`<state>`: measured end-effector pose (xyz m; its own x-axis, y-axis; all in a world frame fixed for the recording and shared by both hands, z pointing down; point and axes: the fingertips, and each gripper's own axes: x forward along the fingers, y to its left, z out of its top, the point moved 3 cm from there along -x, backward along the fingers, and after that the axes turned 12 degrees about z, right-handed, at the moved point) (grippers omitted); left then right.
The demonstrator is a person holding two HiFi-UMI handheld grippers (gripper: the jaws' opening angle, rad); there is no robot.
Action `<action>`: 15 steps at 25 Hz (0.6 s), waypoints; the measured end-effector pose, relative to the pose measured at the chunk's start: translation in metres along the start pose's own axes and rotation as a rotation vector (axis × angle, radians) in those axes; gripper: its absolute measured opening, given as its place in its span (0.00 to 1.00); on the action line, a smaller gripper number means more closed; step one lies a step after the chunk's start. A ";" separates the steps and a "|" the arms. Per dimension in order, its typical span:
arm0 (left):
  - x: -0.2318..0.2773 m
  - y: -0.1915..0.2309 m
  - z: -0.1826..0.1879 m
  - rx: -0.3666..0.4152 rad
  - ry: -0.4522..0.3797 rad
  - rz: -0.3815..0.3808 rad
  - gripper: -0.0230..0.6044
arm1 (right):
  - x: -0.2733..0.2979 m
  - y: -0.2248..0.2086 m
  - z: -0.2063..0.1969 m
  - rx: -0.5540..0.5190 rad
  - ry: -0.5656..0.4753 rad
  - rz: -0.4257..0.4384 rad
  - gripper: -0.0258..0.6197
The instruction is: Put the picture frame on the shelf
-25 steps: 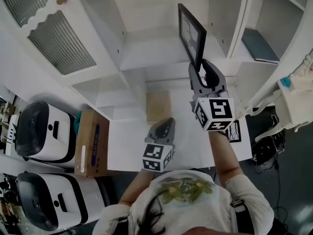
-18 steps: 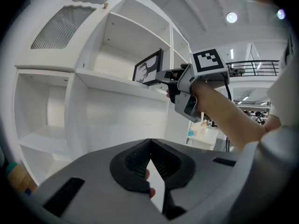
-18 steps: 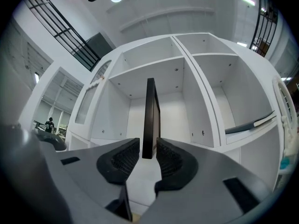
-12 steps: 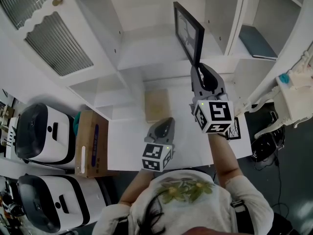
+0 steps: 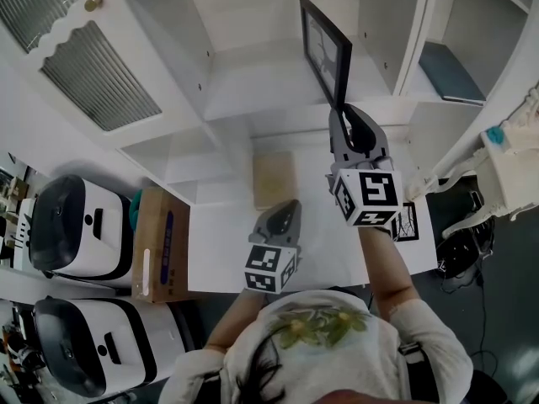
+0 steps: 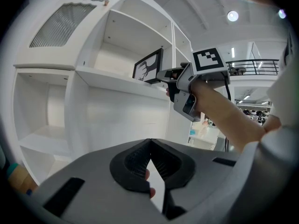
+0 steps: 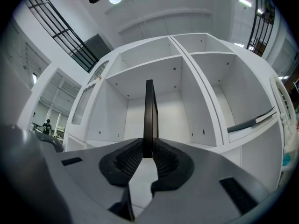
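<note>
Black picture frame (image 5: 327, 49) stands upright and edge-on to you in the middle compartment of the white shelf (image 5: 253, 91). Its lower edge is at or just above the board; contact cannot be told. Change over the last second: your right tongs (image 5: 341, 114) go from wide apart to narrow, and the pads now press both faces of the frame's bottom corner. The frame itself barely shifts in the head view over that time. Reading: the frame is already at its place but is back in your grip, so the placing is not finished. Judge this a re-grip to straighten or seat it, with a release and a withdrawal left to do. Your left tongs (image 5: 286, 213) hang low over the tabletop (image 5: 219, 251), pads together with nothing between them, taking no part. Count: one picture frame. Two tongs, one loaded, one empty. One shelf unit, with at least three open compartments in the right gripper view. One dark flat item (image 5: 450, 72) lying in the compartment to the right. One tan block (image 5: 274, 179) on the tabletop. One small black-and-white printed card (image 5: 406, 224), partly hidden, at the tabletop's right edge. One cardboard box (image 5: 156, 242) beside the tabletop's left edge. Two white machines (image 5: 76, 225) at far left.
</note>
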<state>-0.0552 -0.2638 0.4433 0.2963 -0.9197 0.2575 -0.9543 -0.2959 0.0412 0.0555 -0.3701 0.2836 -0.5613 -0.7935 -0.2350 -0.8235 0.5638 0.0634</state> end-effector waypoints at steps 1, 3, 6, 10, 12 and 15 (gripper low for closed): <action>0.001 0.001 0.001 0.000 0.000 0.003 0.08 | 0.002 0.000 -0.001 0.000 0.000 0.000 0.17; 0.003 0.004 0.002 0.002 0.001 0.008 0.08 | 0.006 -0.001 -0.002 0.001 0.000 0.001 0.17; 0.005 0.007 0.005 0.002 -0.003 0.014 0.08 | 0.012 -0.003 -0.003 0.002 0.004 0.004 0.17; 0.008 0.008 0.006 0.000 -0.006 0.015 0.08 | 0.018 -0.003 -0.004 0.001 0.009 0.008 0.17; 0.010 0.008 0.006 0.000 -0.004 0.013 0.08 | 0.021 -0.003 -0.005 -0.004 0.013 0.014 0.17; 0.012 0.008 0.007 0.003 -0.006 0.011 0.08 | 0.024 -0.005 -0.005 0.004 0.018 0.024 0.17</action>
<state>-0.0588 -0.2787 0.4395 0.2859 -0.9245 0.2520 -0.9575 -0.2863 0.0359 0.0460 -0.3932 0.2825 -0.5827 -0.7835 -0.2160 -0.8092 0.5838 0.0653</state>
